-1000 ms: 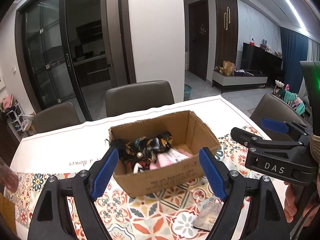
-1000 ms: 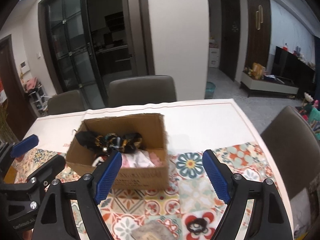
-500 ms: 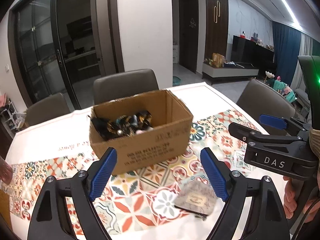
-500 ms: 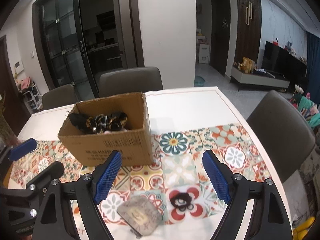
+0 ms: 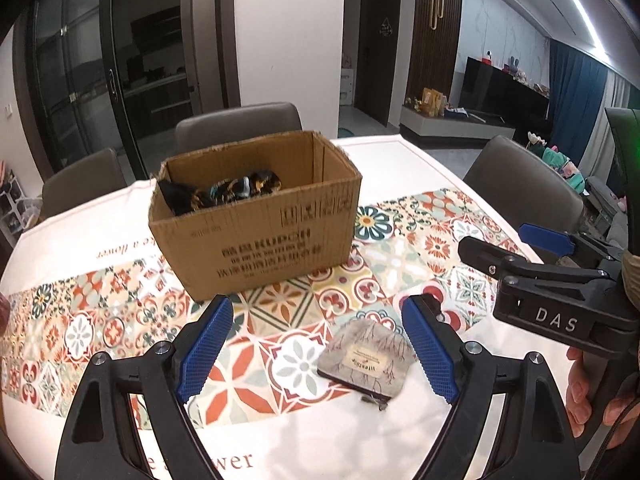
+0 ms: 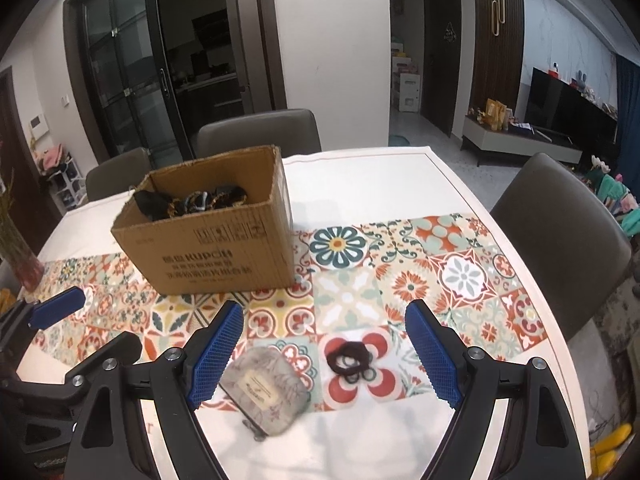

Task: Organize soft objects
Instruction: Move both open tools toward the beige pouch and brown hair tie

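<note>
1. Pouch point(image 6: 266, 392), flat grey printed fabric, lies on the patterned tablecloth point(image 6: 460, 272) just beside dark hair ties point(image 6: 352, 362), both in front of the cardboard box point(image 6: 216, 264).
2. Left gripper point(image 5: 318, 352) and right gripper point(image 6: 324, 354) hover above them, jaws spread wide and empty, likely lining up a pick.
3. Box already holds crumpled dark cloth point(image 5: 224, 194).

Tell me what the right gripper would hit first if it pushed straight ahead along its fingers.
Most likely the dark hair ties lying on the patterned table runner, between the open right gripper's fingers; the grey fabric pouch sits left of that line. Depth is uncertain in this fisheye view.
</note>
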